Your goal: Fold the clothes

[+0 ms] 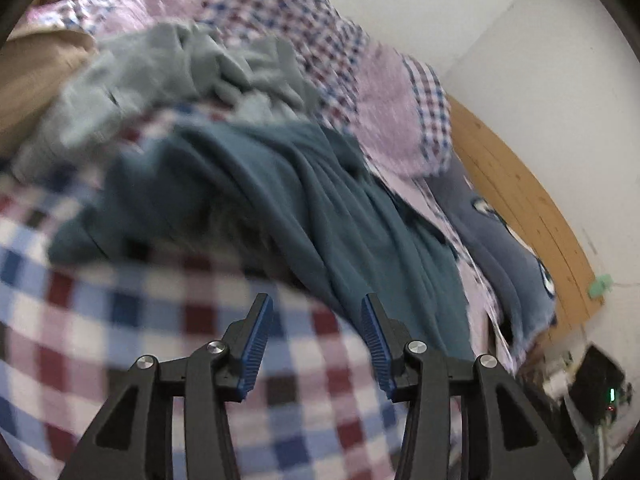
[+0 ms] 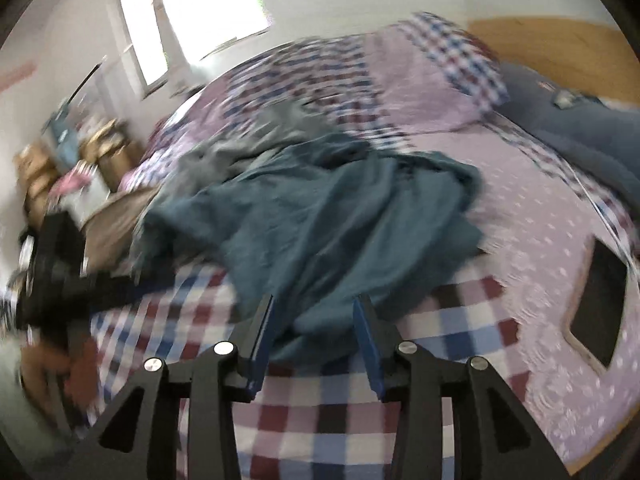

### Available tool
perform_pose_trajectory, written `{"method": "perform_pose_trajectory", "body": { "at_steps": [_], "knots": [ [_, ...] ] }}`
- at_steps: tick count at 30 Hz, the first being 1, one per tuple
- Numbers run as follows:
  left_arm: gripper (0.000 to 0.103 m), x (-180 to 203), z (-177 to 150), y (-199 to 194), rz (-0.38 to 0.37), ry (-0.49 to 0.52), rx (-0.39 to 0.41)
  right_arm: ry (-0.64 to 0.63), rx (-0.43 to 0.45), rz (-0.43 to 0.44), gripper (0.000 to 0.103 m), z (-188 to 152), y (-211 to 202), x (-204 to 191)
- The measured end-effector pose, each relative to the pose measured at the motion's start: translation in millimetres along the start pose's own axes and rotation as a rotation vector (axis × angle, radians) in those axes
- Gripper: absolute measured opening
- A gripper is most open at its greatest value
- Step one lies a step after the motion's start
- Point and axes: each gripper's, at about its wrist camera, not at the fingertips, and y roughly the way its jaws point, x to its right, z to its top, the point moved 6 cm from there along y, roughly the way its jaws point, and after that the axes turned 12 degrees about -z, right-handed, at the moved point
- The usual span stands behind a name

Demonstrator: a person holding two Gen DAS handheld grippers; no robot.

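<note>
A crumpled teal garment (image 1: 280, 184) lies on a bed with a red, blue and white checked cover (image 1: 160, 320). Behind it sits a bunched grey garment (image 1: 160, 72). My left gripper (image 1: 317, 300) is open just above the checked cover, at the teal cloth's near edge, with nothing pressed between its blue pads. In the right wrist view the teal garment (image 2: 320, 216) spreads across the middle, with the grey garment (image 2: 240, 144) beyond it. My right gripper (image 2: 314, 302) is open, and the near hem of the teal cloth lies loose between its jaws.
A pink and checked pillow (image 2: 420, 80) and a blue-grey cloth (image 2: 580, 140) lie by the wooden headboard (image 2: 560, 40). A dark rectangle (image 2: 596, 304) rests on the pink dotted sheet at right. A blurred black shape (image 2: 56, 272) and boxes (image 2: 108, 152) stand left of the bed.
</note>
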Motion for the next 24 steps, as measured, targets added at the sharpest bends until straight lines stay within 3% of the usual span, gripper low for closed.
{"method": "perform_pose_trajectory", "body": {
  "at_steps": [3, 5, 10, 16, 18, 19, 20, 24],
  "knots": [
    [0.05, 20, -25, 21, -0.079, -0.019, -0.071, 0.11, -0.011, -0.008, 0.043, 5, 3, 23],
    [0.056, 33, -38, 36, -0.133, -0.038, -0.112, 0.158, -0.015, -0.014, 0.043, 7, 4, 33],
    [0.059, 59, -65, 71, -0.278, -0.149, -0.188, 0.18, -0.011, -0.033, 0.044, 9, 6, 39],
    [0.059, 74, -78, 107, -0.25, -0.19, -0.21, 0.166, -0.01, -0.038, 0.044, 7, 10, 35],
    [0.043, 76, -77, 111, -0.229, -0.17, -0.193, 0.165, -0.01, -0.039, 0.044, 7, 12, 34],
    [0.016, 74, -75, 111, -0.225, -0.174, -0.187, 0.165, -0.01, -0.04, 0.044, 7, 12, 34],
    [0.008, 72, -74, 110, -0.223, -0.181, -0.184, 0.166, -0.01, -0.041, 0.044, 7, 13, 34],
    [0.003, 64, -53, 89, -0.231, -0.182, -0.092, 0.171, -0.009, -0.045, 0.044, 8, 15, 33]
  ]
}}
